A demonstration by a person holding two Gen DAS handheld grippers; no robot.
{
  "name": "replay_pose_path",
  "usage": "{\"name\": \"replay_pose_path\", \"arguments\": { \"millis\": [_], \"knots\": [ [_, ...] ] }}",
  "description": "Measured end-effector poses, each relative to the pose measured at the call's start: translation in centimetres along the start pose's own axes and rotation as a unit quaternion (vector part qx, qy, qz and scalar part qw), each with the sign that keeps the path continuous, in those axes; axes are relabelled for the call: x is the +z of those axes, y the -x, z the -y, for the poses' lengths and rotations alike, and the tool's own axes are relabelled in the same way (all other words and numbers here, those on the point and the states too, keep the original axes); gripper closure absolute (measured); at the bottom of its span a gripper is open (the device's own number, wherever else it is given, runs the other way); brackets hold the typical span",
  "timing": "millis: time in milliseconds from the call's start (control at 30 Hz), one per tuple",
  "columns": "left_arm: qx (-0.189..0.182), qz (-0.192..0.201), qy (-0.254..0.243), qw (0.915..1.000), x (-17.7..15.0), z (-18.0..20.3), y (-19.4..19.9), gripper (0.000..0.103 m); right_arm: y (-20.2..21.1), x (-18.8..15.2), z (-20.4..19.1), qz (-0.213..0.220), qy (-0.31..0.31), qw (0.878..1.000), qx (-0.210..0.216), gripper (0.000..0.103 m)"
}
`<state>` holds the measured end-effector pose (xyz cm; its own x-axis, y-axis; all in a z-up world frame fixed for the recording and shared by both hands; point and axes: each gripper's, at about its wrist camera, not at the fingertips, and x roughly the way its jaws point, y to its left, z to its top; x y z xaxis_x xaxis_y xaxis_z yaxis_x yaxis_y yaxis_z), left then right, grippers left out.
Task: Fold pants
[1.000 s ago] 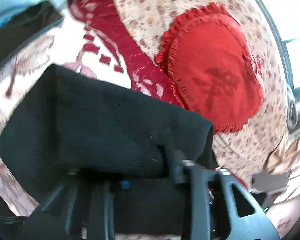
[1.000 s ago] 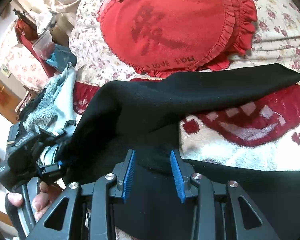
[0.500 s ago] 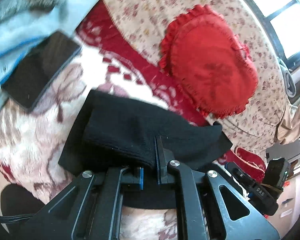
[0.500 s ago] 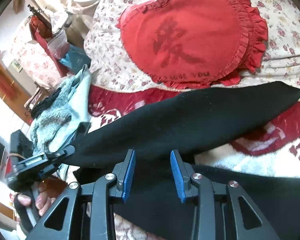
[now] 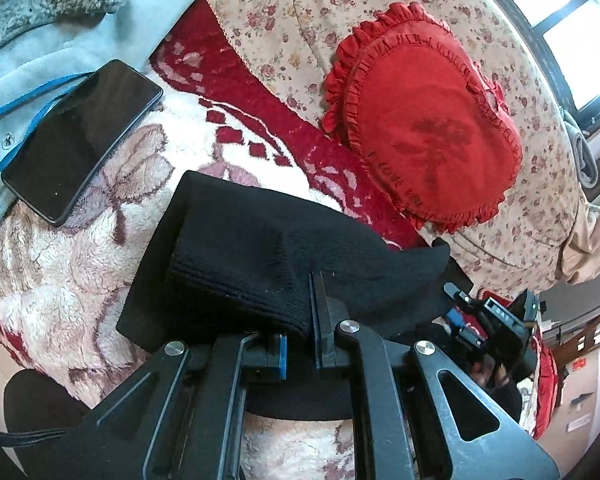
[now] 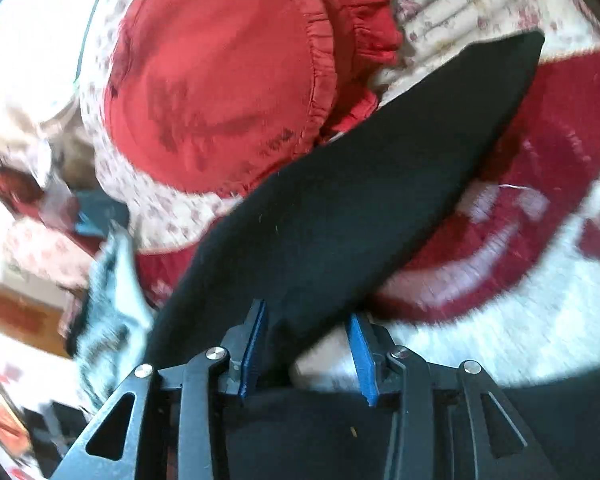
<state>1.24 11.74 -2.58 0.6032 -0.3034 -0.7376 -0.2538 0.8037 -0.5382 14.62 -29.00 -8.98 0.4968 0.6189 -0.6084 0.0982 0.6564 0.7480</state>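
Left gripper [image 5: 300, 316] clamped on ribbed hem of black pants [image 5: 268, 256], frame centre, over plush blanket [image 5: 60, 280]. Right gripper [image 6: 306, 344] partly open, jaws just closing, pants [image 6: 340, 200] edge between, unpinched.

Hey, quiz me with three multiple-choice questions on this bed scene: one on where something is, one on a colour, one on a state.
1. Where does the phone lie?
A. on the heart cushion
B. partly on the pale blue garment, beside the black pants
C. under the pants

2. What colour is the heart-shaped cushion?
A. red
B. green
C. yellow

3. How is the left gripper?
A. wide open
B. holding the phone
C. shut on the pants

Answers: 1 B, its far end rests there; 2 A, ruffled red fabric; 3 C, the cuff sits pinched.
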Motion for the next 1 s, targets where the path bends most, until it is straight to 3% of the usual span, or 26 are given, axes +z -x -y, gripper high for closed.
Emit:
{"name": "replay_pose_path", "arguments": {
  "millis": [33,67,167,333,500,567,700,900,1000],
  "knots": [
    [0.0,-0.002,0.0,1.0,0.1,0.0,-0.1,0.096,-0.1,0.4,0.3,0.004,-0.006,1.0,-0.003,0.082],
    [0.0,-0.006,0.001,1.0,0.2,-0.1,-0.2,0.096,0.0,0.5,0.4,0.01,-0.008,1.0,-0.003,0.096],
    [-0.001,-0.011,-0.003,0.9999,0.3,-0.2,-0.1,0.096,1.7,0.0,-0.7,0.028,0.027,0.999,-0.003,0.098],
    [-0.006,-0.018,-0.037,0.9991,0.2,0.5,1.1,0.096,8.4,-2.9,-3.4,0.06,0.096,0.994,0.006,0.098],
    [0.02,-0.034,-0.056,0.9976,-0.6,-1.0,1.3,0.095,12.7,-8.6,-4.9,0.025,0.146,0.989,-0.007,0.098],
    [0.03,-0.05,-0.048,0.9972,-0.9,-2.3,0.4,0.095,12.1,-11.2,-4.1,-0.008,0.147,0.989,-0.014,0.098],
    [0.035,-0.055,-0.036,0.9972,-1.4,-3.5,-0.7,0.094,8.3,-12.9,-2.4,-0.058,0.158,0.983,-0.074,0.098],
    [0.054,-0.043,-0.069,0.9952,-1.7,-2.3,0.0,0.092,7.5,-12.4,-2.7,-0.073,0.168,0.979,-0.094,0.098],
    [0.068,-0.039,-0.072,0.9944,-1.7,-2.5,0.7,0.082,8.1,-12.5,-3.2,-0.074,0.177,0.976,-0.107,0.084]
  ]
}}
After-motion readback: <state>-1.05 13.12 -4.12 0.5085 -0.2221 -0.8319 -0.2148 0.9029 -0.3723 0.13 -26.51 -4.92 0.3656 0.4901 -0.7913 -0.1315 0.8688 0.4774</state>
